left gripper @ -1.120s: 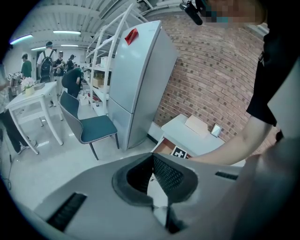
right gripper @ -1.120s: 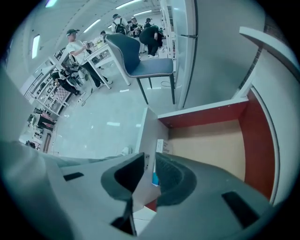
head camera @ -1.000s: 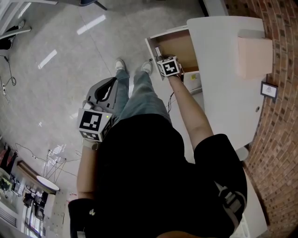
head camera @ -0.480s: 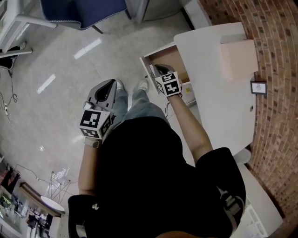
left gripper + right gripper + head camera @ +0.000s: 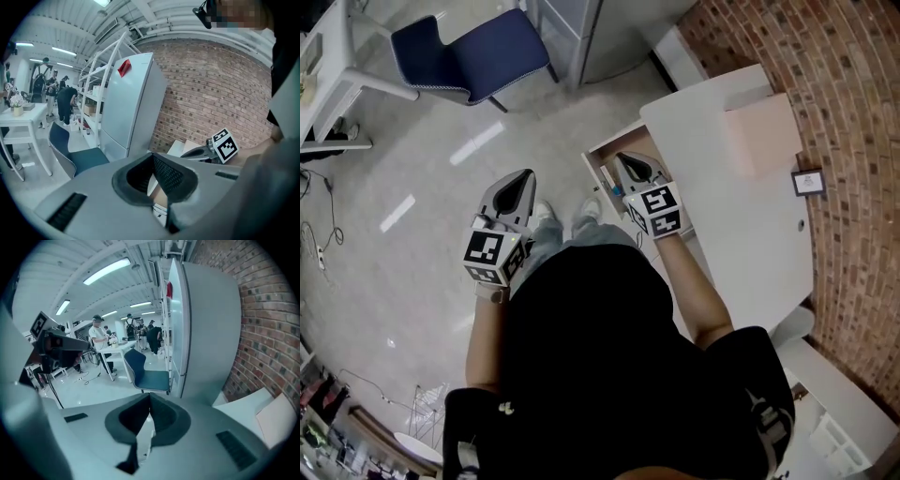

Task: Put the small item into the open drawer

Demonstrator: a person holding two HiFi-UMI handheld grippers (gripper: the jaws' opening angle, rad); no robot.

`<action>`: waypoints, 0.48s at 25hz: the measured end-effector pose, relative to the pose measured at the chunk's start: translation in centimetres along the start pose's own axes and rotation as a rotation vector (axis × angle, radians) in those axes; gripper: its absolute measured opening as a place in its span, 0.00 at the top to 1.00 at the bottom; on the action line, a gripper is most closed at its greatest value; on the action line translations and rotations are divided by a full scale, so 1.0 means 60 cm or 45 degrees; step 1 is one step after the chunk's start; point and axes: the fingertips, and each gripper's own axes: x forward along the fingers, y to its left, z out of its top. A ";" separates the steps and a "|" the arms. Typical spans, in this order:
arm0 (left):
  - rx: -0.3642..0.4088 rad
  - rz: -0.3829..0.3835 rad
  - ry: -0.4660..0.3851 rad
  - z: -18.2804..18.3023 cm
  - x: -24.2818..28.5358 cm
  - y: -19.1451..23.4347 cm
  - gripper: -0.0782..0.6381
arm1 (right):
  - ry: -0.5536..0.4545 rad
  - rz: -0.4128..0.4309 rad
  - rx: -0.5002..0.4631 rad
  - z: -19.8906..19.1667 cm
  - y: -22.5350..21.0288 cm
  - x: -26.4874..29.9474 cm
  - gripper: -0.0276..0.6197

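Note:
The open drawer (image 5: 602, 155) juts from the white cabinet (image 5: 741, 225), its brown inside showing. A thin pale item (image 5: 607, 176) lies by its near wall, too small to identify. My right gripper (image 5: 623, 157) hovers over the drawer's near part, jaws shut with nothing between them; in its own view (image 5: 149, 394) the tips meet. My left gripper (image 5: 525, 175) hangs above the floor, left of the drawer and apart from it. Its tips (image 5: 152, 155) touch with nothing held.
A pink box (image 5: 759, 131) and a small framed card (image 5: 807, 181) rest on the cabinet top beside the brick wall (image 5: 853, 112). A blue chair (image 5: 478, 47) and a tall grey fridge (image 5: 133, 103) stand beyond the drawer. People work at a white table (image 5: 117, 348) far off.
The right gripper has drawn back from deep in the drawer toward the person and its jaws have closed. The head view has swung, bringing the chair into sight. The left gripper barely moved.

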 end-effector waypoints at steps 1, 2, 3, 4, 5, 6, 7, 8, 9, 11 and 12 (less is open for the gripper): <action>0.010 -0.006 -0.017 0.009 -0.001 0.002 0.89 | -0.029 -0.006 -0.008 0.017 0.001 -0.010 0.94; 0.018 -0.014 -0.040 0.018 -0.003 0.004 0.89 | -0.058 -0.012 -0.016 0.034 0.002 -0.020 0.94; 0.025 -0.024 -0.065 0.028 -0.004 0.005 0.89 | -0.085 -0.022 -0.023 0.050 0.002 -0.030 0.94; 0.031 -0.034 -0.088 0.038 -0.005 0.006 0.89 | -0.112 -0.032 -0.028 0.066 0.002 -0.040 0.94; 0.038 -0.044 -0.106 0.046 -0.005 0.007 0.89 | -0.142 -0.043 -0.030 0.081 0.002 -0.051 0.94; 0.045 -0.052 -0.117 0.053 -0.006 0.007 0.89 | -0.174 -0.051 -0.032 0.096 0.004 -0.061 0.94; 0.054 -0.060 -0.126 0.060 -0.006 0.007 0.89 | -0.207 -0.056 -0.033 0.111 0.005 -0.070 0.94; 0.062 -0.069 -0.134 0.066 -0.006 0.008 0.89 | -0.238 -0.061 -0.036 0.125 0.007 -0.080 0.94; 0.070 -0.078 -0.142 0.071 -0.006 0.008 0.89 | -0.266 -0.065 -0.041 0.138 0.010 -0.088 0.94; 0.088 -0.095 -0.158 0.083 -0.007 0.008 0.89 | -0.309 -0.077 -0.053 0.161 0.014 -0.103 0.94; 0.098 -0.102 -0.165 0.089 -0.008 0.008 0.89 | -0.327 -0.083 -0.060 0.171 0.015 -0.111 0.94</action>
